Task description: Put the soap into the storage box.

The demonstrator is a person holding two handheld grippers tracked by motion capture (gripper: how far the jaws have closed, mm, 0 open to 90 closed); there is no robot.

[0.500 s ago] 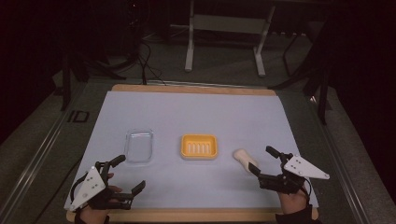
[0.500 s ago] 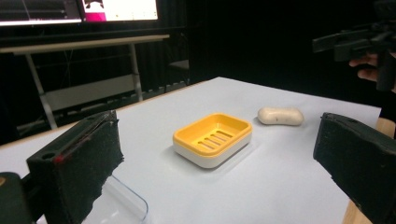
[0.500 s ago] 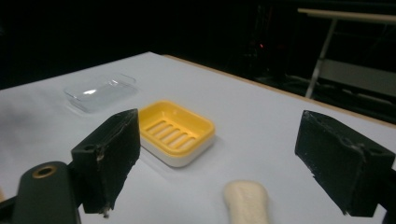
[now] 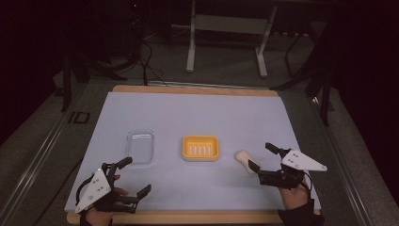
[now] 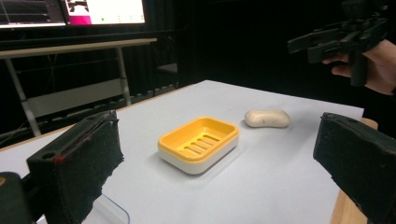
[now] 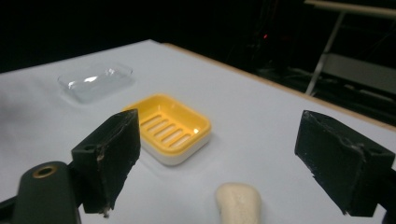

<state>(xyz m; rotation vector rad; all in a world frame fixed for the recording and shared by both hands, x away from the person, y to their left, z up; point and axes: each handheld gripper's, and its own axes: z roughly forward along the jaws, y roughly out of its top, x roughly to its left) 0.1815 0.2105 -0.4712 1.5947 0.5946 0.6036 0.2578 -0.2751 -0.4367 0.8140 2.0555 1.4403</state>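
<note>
Your right gripper [image 4: 262,160] has edged toward the soap [image 4: 243,157], jaws apart, left gripper [image 4: 136,175] jaws apart, "ID" [image 4: 78,117] beside the table's [image 4: 197,90] left edge.

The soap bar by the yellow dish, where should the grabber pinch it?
Probably across the narrow middle of the soap bar, one jaw on each long side. It lies flat on the table, so coming down from above suits it. The right gripper is open beside it, with the soap dish close by.

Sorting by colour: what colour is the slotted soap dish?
Yellow slotted soap dish on a white base; left gripper view.
</note>
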